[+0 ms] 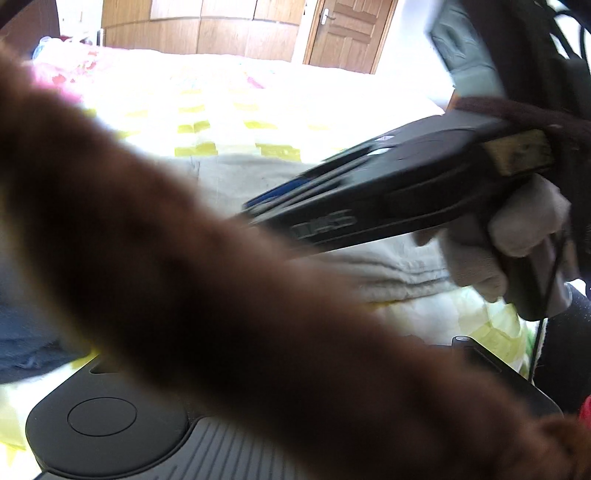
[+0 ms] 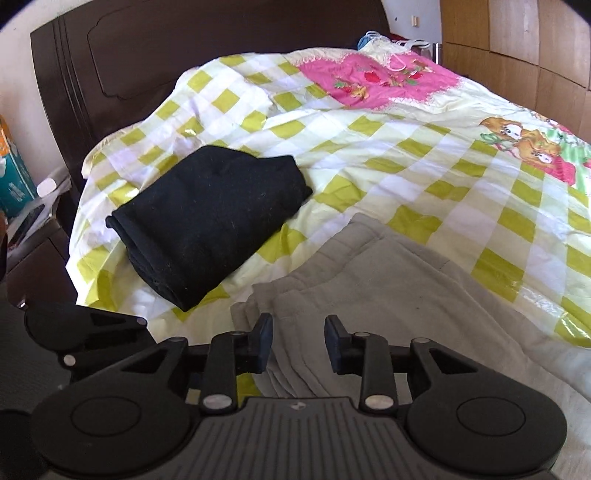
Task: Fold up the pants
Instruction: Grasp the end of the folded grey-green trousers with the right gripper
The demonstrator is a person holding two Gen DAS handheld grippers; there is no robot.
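The grey pants (image 2: 369, 280) lie folded in stacked layers on the checked bedspread (image 2: 424, 155). My right gripper (image 2: 299, 343) hovers open just over their near folded edge, with nothing between its fingers. In the left wrist view the same pants (image 1: 369, 266) lie under the right gripper (image 1: 258, 206), which a white-gloved hand (image 1: 517, 229) holds. A blurred brown sleeve (image 1: 166, 240) crosses that view and hides my left gripper's fingers; only its base (image 1: 103, 417) shows. A black part of the left gripper (image 2: 85, 332) shows at the lower left of the right wrist view.
A folded black garment (image 2: 207, 221) lies on the bed to the left of the grey pants. A dark headboard (image 2: 147, 66) stands behind, with a bedside table (image 2: 33, 229) at the far left. Wooden wardrobes (image 1: 199, 26) and a door (image 1: 347, 29) lie beyond the bed.
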